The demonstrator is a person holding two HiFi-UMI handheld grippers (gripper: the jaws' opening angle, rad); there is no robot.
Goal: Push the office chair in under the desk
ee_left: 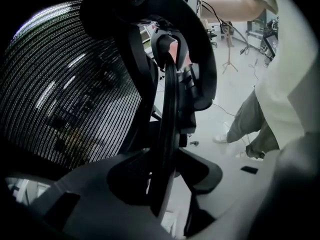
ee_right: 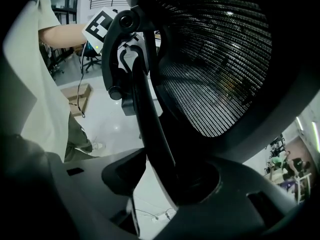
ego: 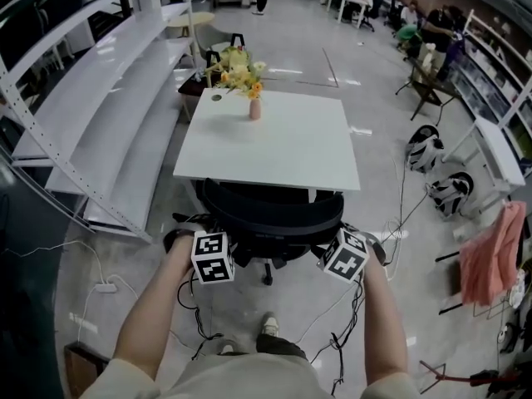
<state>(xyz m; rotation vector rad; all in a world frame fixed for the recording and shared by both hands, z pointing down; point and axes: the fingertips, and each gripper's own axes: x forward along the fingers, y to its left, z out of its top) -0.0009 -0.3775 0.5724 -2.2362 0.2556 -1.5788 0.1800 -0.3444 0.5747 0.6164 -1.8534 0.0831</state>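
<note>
Far left: white metal shelving (ego: 100, 98), long flat tiers, glossy. Next, left hand (ego: 178, 250), bare forearm stretched forward, tilts the left tool (ee_left: 167, 181) steeply down at the chair back's top edge; jaws apart, thin black frame rib standing between them, pale floor showing past one pad. Centre: office chair (ego: 274, 214), black, curved mesh back in a hard plastic frame, seat partly under the near edge of the white square tabletop (ego: 283, 152); small pink vase (ego: 255, 109) of yellow flowers on its far side. Then right hand (ego: 371, 256), same pose; right tool (ee_right: 165, 176) jaws apart astride the rib, not clamped. Far right: pink cloth (ego: 492, 254), hanging limp
</note>
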